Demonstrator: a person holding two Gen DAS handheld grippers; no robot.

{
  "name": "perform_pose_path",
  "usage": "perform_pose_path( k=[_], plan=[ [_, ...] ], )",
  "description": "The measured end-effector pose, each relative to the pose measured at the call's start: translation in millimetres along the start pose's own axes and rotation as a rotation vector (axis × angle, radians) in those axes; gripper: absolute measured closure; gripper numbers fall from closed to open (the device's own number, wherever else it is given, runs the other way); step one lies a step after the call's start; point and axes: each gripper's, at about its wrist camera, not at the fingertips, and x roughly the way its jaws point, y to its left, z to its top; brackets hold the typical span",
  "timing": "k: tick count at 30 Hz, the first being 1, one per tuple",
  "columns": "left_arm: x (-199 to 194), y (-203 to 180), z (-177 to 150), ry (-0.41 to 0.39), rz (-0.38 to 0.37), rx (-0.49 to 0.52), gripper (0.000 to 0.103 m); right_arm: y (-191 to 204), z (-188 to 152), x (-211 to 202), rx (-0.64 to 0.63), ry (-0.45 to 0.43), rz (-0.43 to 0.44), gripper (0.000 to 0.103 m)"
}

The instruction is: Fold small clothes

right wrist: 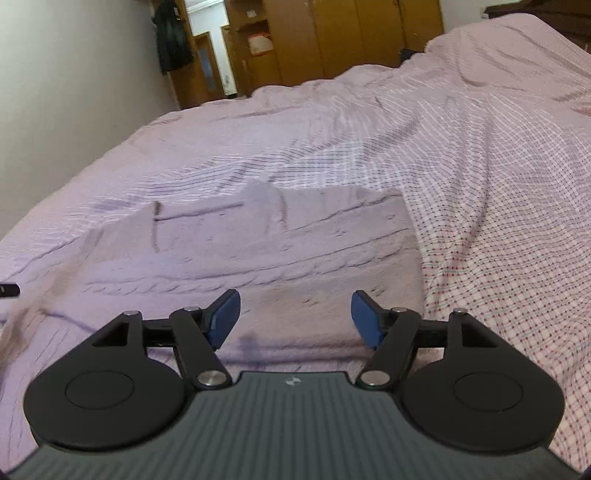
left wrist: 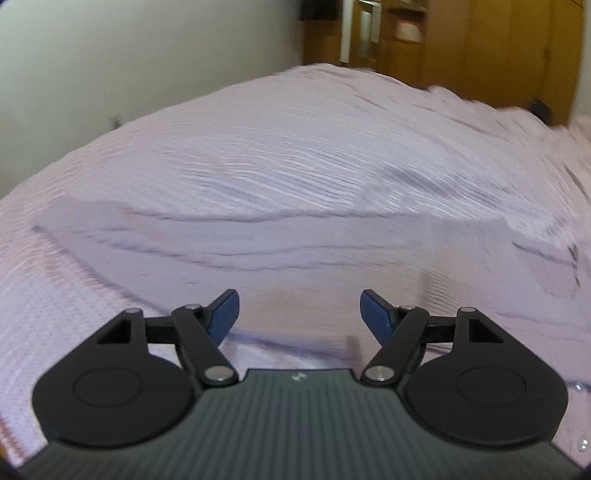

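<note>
A pale lilac knitted garment (right wrist: 280, 243) with cable ribs lies flat on the bed, folded into a rough rectangle. In the left wrist view the garment (left wrist: 258, 254) is blurred and spreads across the middle. My left gripper (left wrist: 299, 314) is open and empty, just above the garment's near edge. My right gripper (right wrist: 295, 317) is open and empty, over the garment's near part. Blue pads (right wrist: 225, 317) line the fingers.
The bed is covered by a pink checked sheet (right wrist: 498, 184) with wrinkles. A white wall (right wrist: 74, 74) runs along the left. Wooden wardrobes (right wrist: 351, 33) and a doorway stand beyond the bed's far end. A dark tip (right wrist: 9, 290) pokes in at the left edge.
</note>
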Motion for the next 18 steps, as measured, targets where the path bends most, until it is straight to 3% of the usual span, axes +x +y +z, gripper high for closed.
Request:
perform_pose_path(
  k=[4, 8, 11, 18],
  plan=[
    [-5, 48, 6, -0.005, 0.082, -0.087, 0.029, 10, -4, -11, -0.018, 0.000, 0.039, 0.030],
    [-4, 89, 9, -0.021, 0.137, -0.169, 0.029, 20, -8, -14, -0.020, 0.000, 0.072, 0.016],
    [7, 115, 10, -0.005, 0.166, -0.244, 0.029, 30, -12, -15, -0.056, 0.005, 0.071, 0.015],
    [37, 158, 6, 0.004, 0.131, -0.444, 0.030, 48, -24, -11, -0.088, 0.043, 0.073, 0.012]
  ],
)
